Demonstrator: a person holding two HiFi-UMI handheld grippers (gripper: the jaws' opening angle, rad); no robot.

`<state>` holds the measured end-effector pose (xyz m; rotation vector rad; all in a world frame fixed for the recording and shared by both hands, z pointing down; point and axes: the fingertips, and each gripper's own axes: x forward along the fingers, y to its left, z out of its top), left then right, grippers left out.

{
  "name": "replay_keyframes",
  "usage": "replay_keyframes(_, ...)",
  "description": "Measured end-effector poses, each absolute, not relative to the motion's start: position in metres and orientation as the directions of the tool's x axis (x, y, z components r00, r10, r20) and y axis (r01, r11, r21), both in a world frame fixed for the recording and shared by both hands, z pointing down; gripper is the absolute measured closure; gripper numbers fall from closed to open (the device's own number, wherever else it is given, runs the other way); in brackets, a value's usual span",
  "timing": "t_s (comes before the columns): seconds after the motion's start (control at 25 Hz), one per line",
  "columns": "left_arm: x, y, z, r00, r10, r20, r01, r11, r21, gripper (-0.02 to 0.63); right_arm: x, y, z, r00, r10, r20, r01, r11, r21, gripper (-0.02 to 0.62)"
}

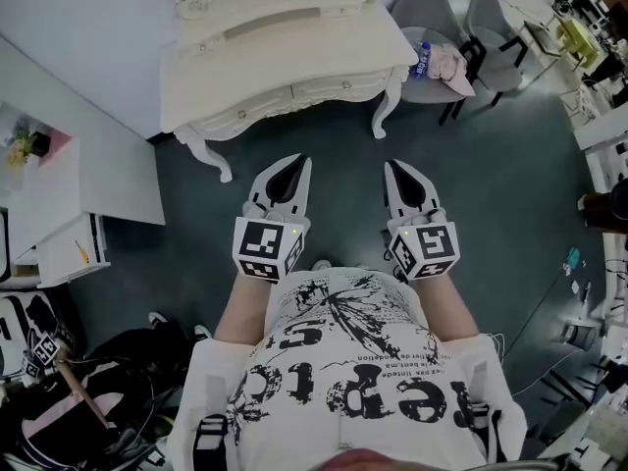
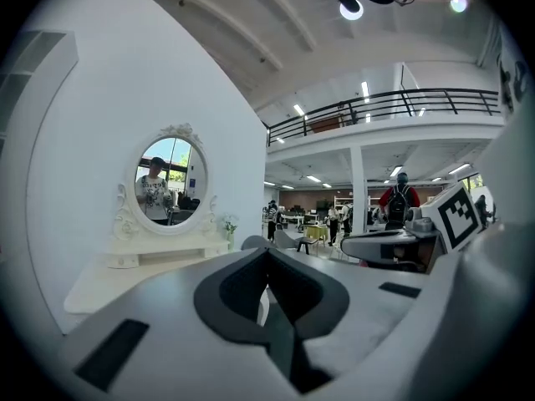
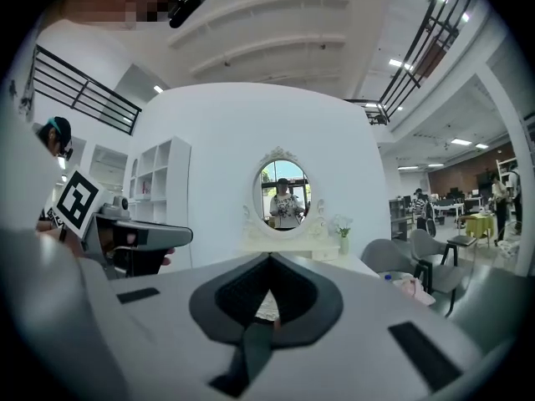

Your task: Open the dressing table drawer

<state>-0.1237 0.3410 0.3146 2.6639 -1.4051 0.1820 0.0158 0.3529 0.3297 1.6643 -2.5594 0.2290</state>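
well, two grippers (image 1: 292,168) (image 1: 397,170) (shut), one table (image 1: 285,72)

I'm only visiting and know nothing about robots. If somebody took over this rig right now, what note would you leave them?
Left gripper: shut, empty, held out in front of the person's body.
Right gripper: shut, empty, beside the left one.
Dressing table: white, straight ahead across a stretch of floor. The drawer front under its top looks closed.
Done: nothing yet; neither gripper touches the table.
Left: step up to the table, open one gripper, take hold of the drawer and pull it out.
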Motion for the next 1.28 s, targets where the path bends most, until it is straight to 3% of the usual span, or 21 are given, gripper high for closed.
replay_keyframes(0.56,-0.153,0.297,0.345,0.526,-0.822,0.217,-0.848,-0.525,0.069,0.588,-0.013,0.299,0.357,-0.432,-0.884,0.181,-0.902,0.423,-0.087,0.583)
replay_keyframes(1.28,-0.016,0.093,0.340,0.338,-0.921,0.196,-0.941,-0.334,0.054,0.588,0.131,0.064,0.353,-0.580,-0.794,0.182,-0.812,0.581,-0.056,0.583)
